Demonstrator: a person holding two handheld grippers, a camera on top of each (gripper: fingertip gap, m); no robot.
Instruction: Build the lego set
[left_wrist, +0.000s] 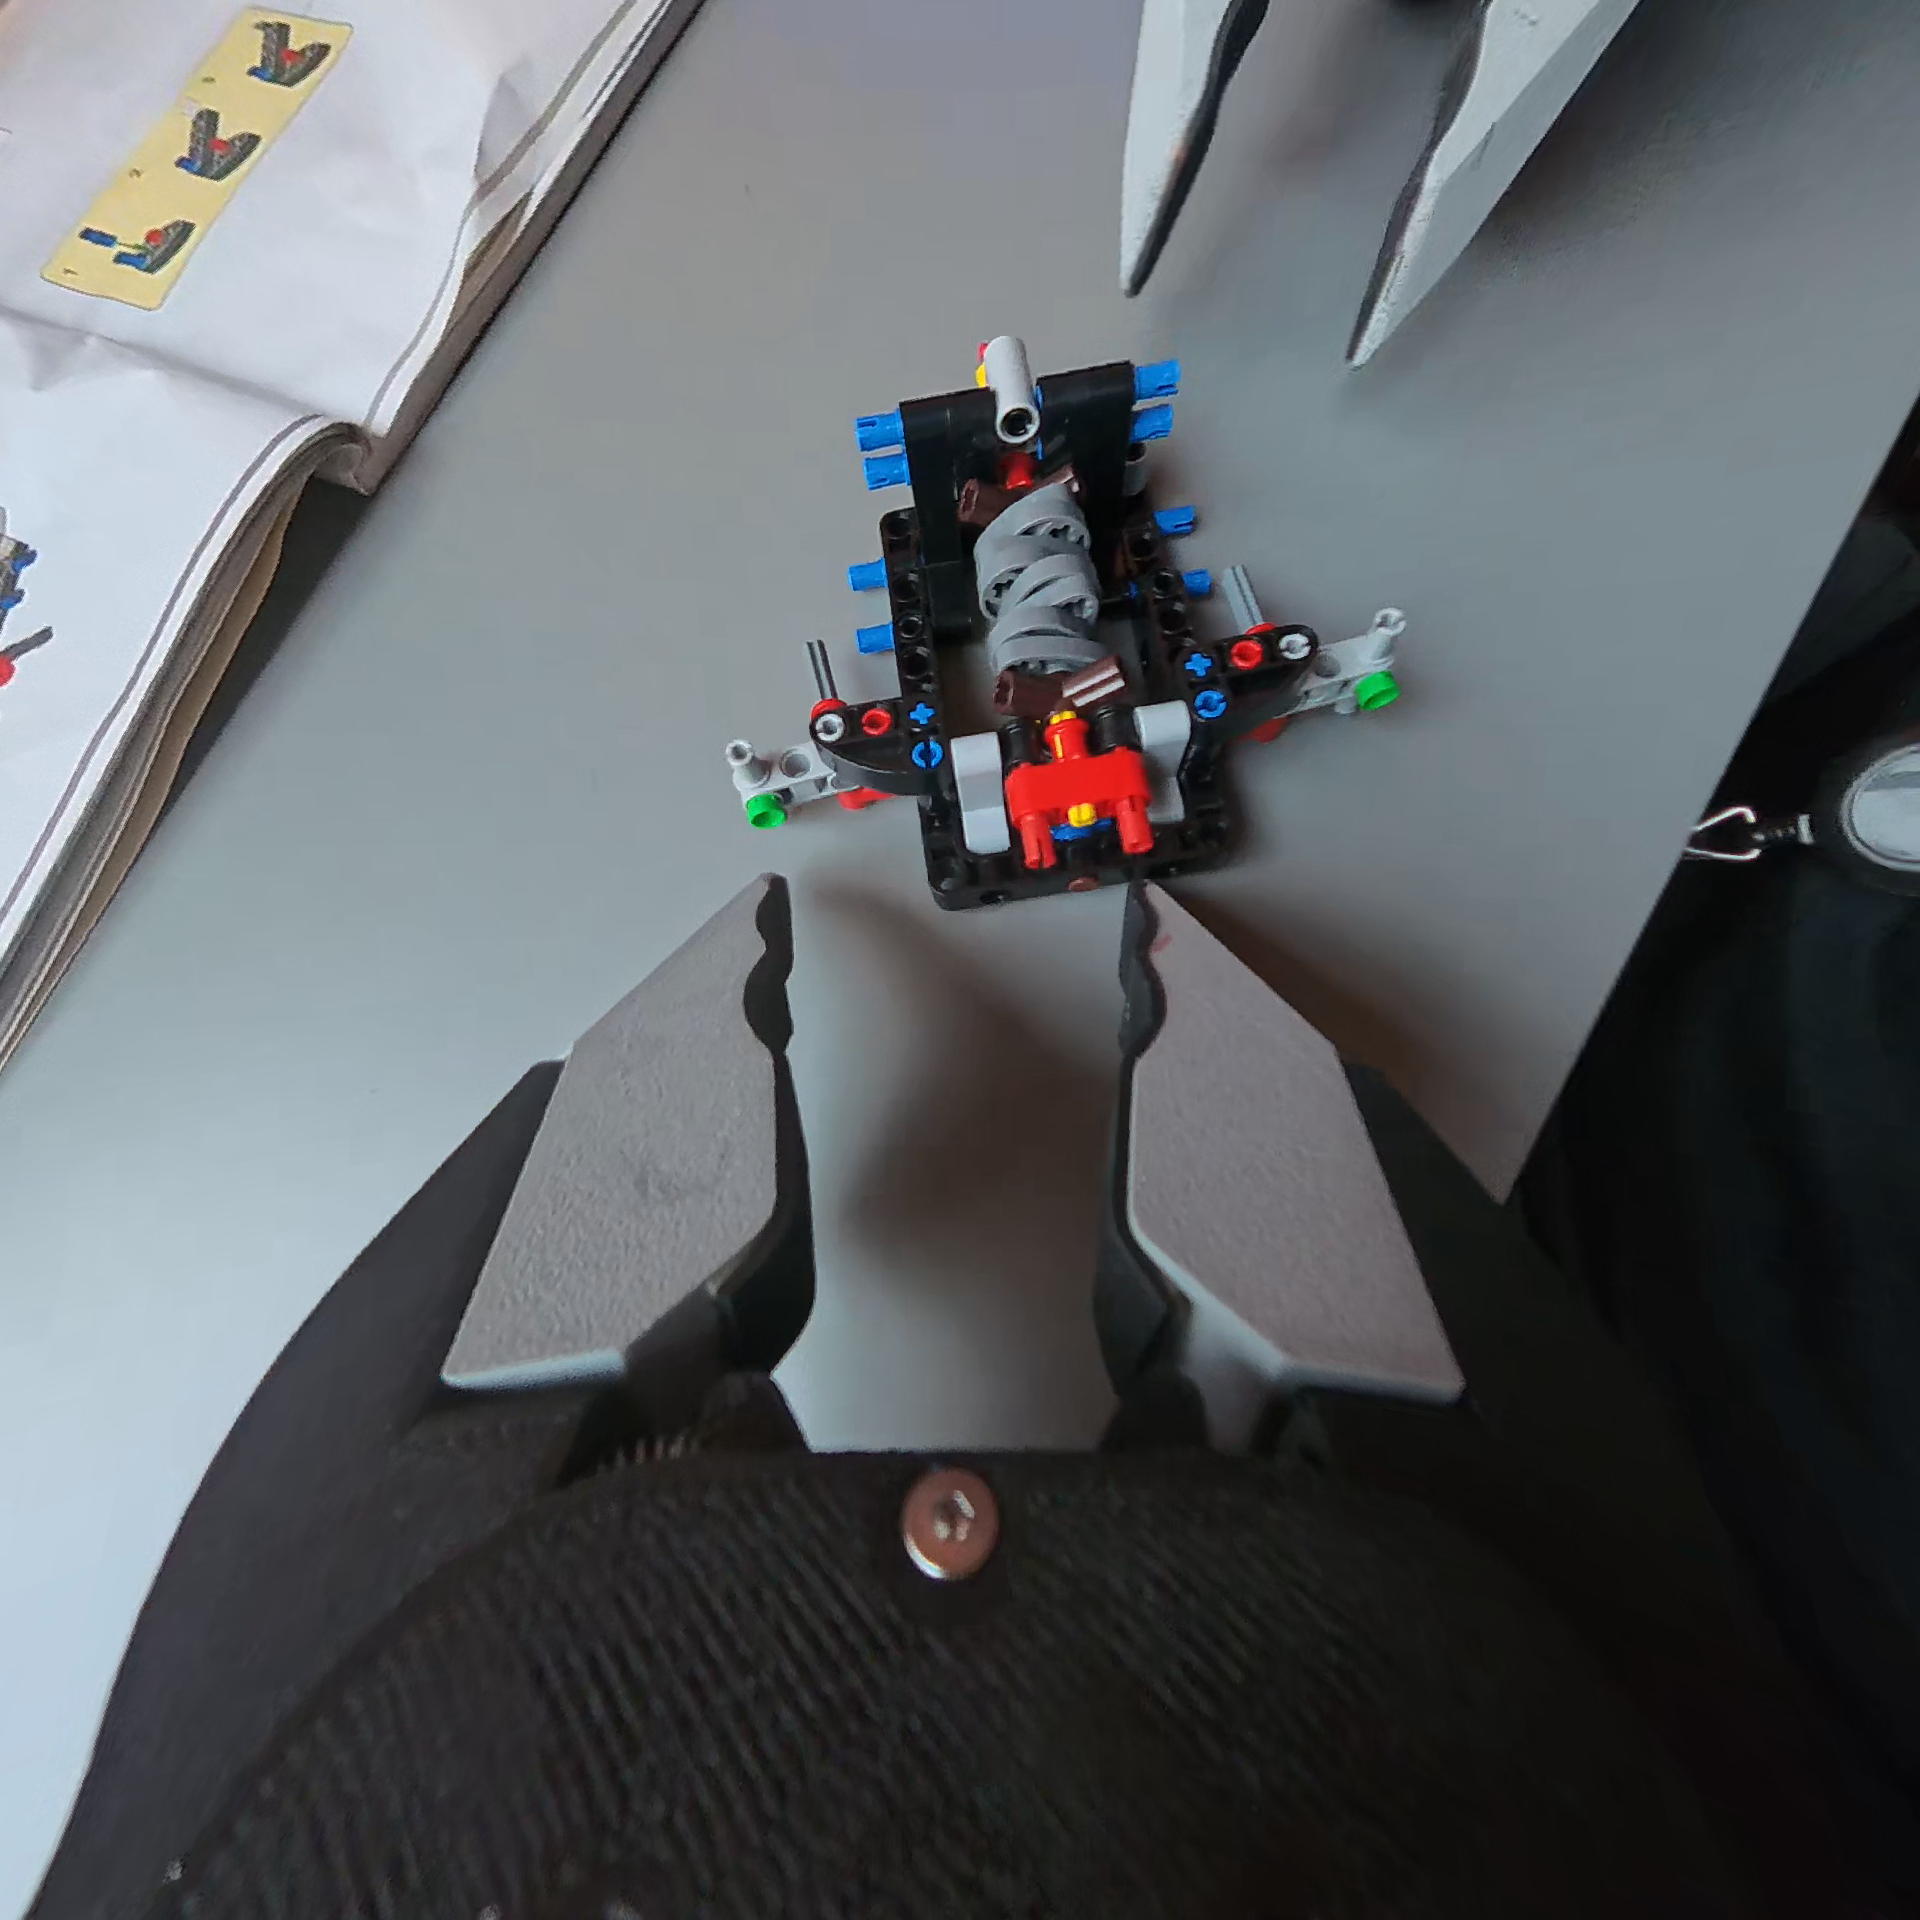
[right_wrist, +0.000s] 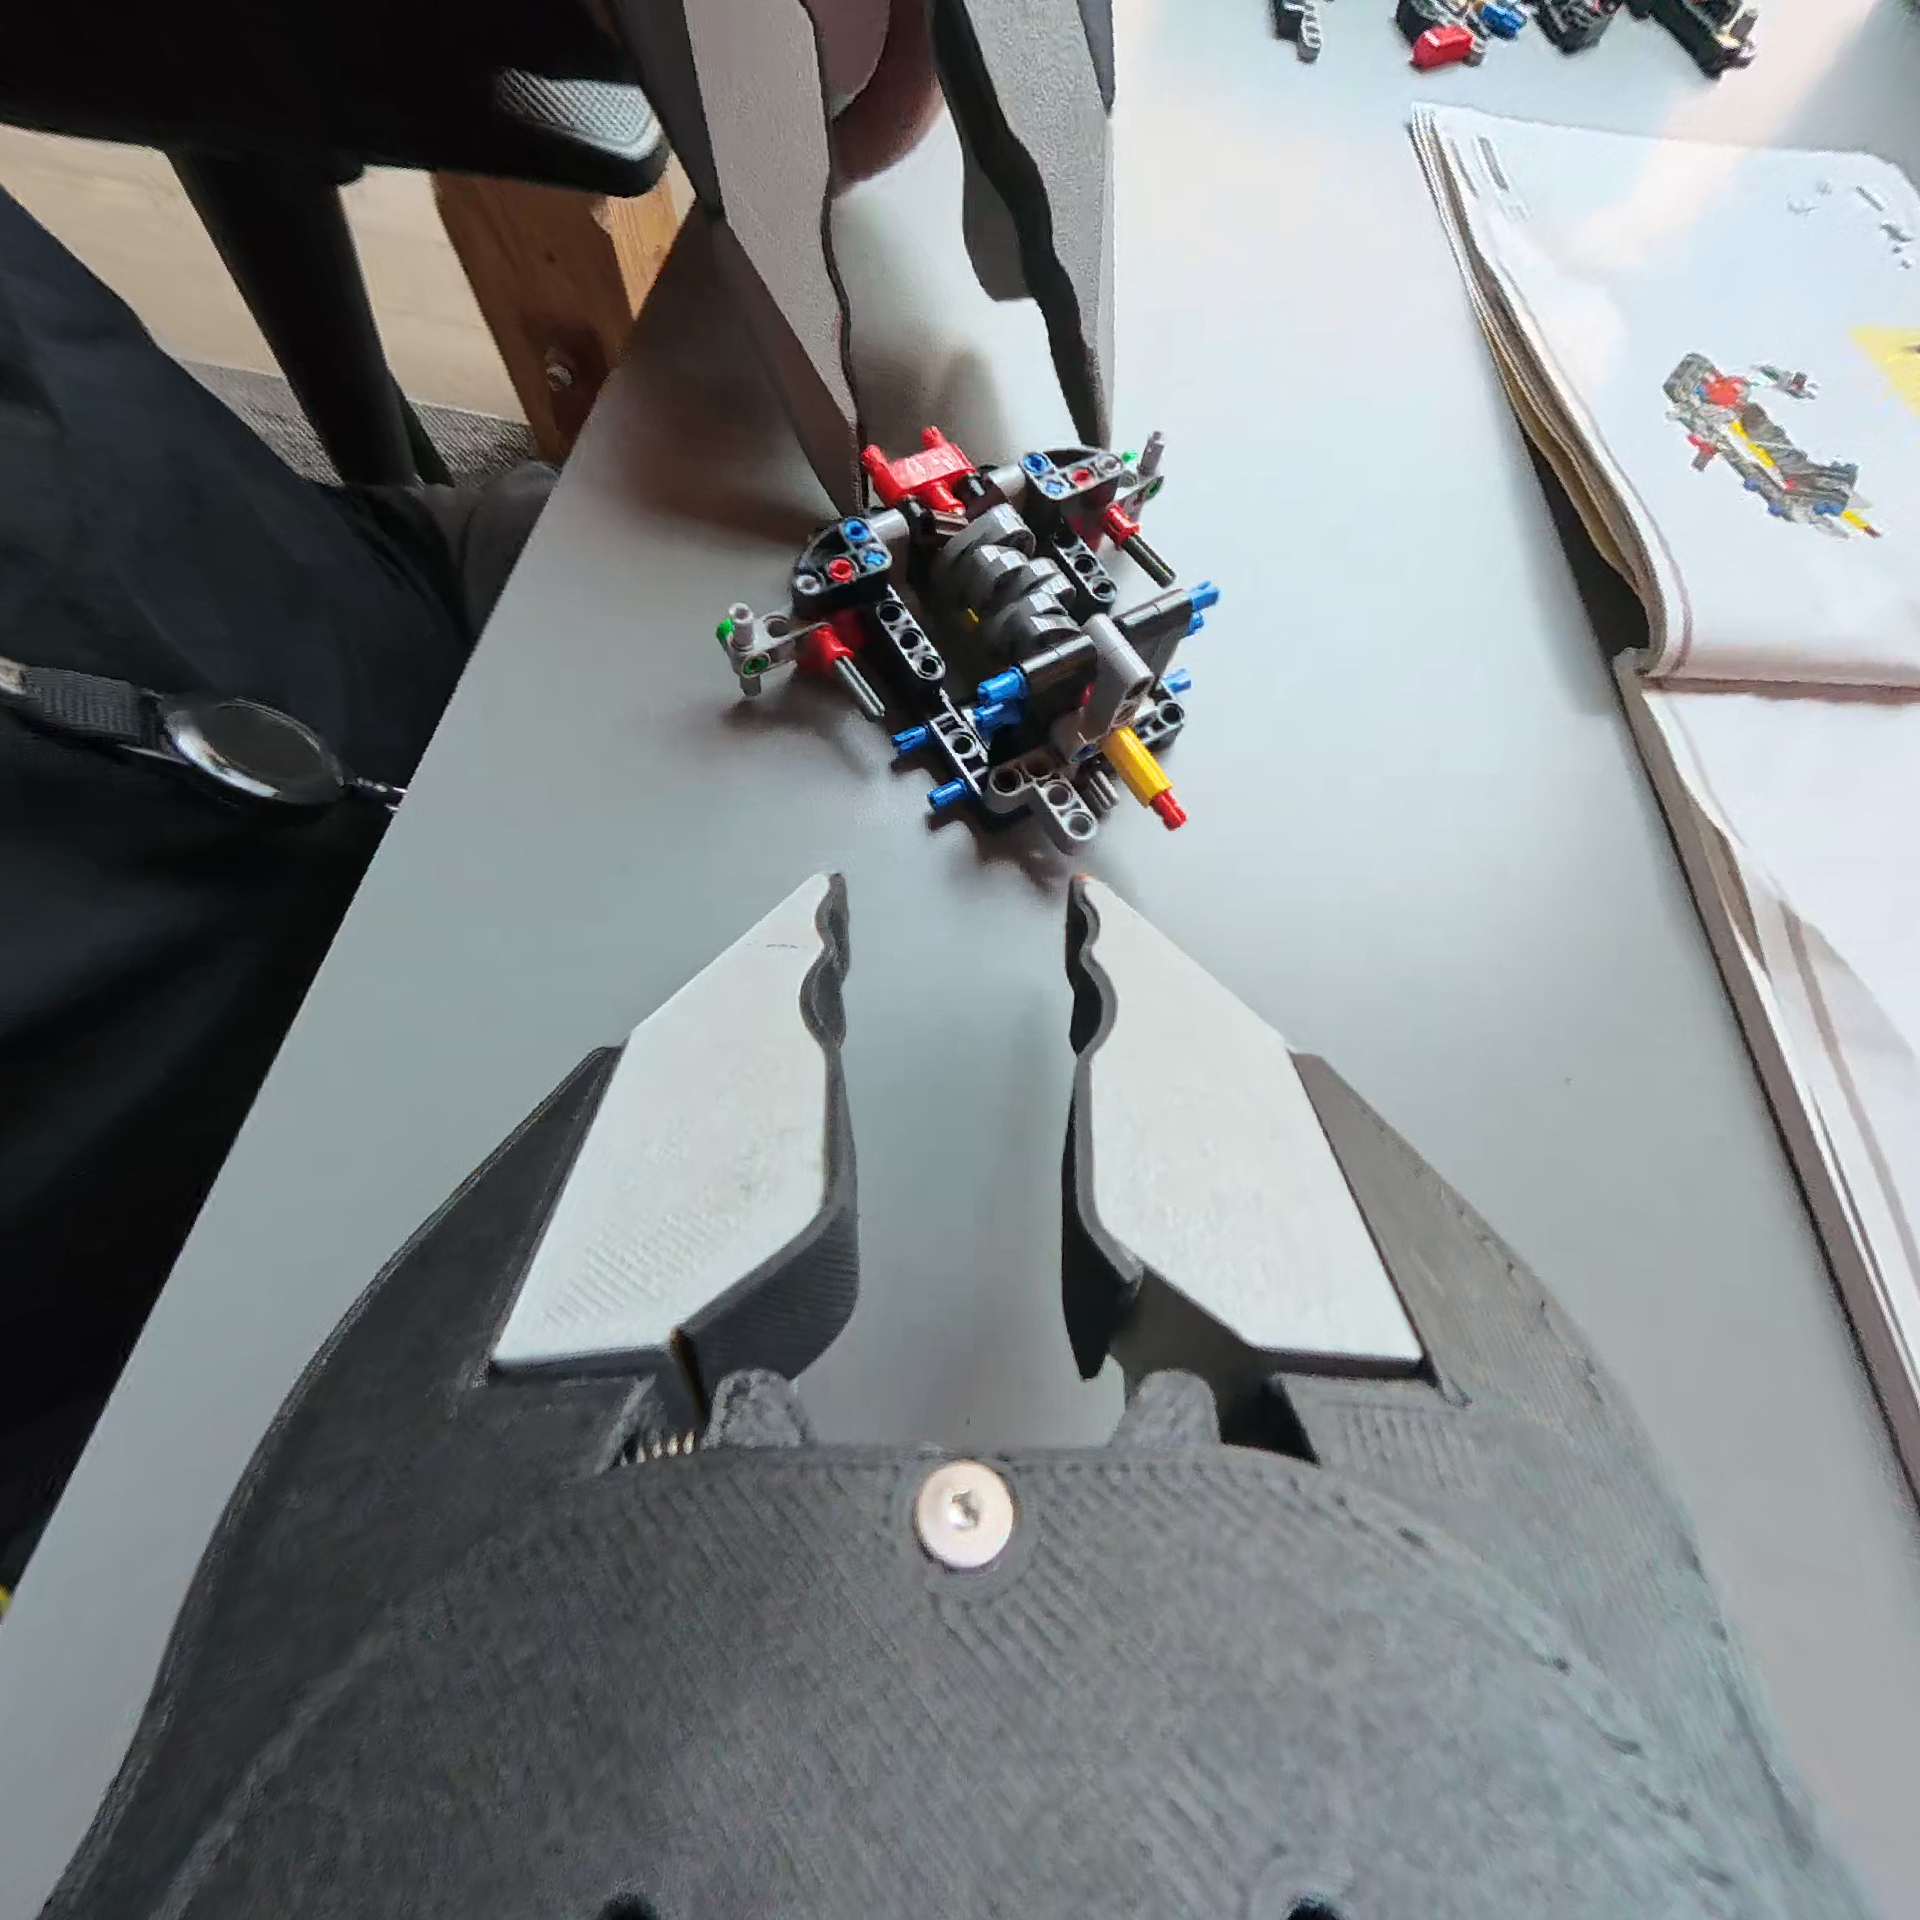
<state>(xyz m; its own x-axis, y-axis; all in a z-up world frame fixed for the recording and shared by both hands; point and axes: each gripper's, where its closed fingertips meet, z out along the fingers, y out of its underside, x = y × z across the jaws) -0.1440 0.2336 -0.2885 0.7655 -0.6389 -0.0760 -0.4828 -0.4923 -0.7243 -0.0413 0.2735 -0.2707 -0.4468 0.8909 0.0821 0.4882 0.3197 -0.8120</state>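
Both spread-fingered grippers, left (left_wrist: 956, 883) and right (right_wrist: 956, 883), facing lego model (left_wrist: 1049, 634) between, untouched.

The left gripper (left_wrist: 956, 883) and right gripper (right_wrist: 956, 883) face each other, both low, jaws apart, holding nothing.

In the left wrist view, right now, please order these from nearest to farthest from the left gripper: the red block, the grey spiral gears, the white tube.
1. red block, at the model's near end, just ahead of the left gripper.
2. grey spiral gears, mid-frame.
3. white tube, at the far end.
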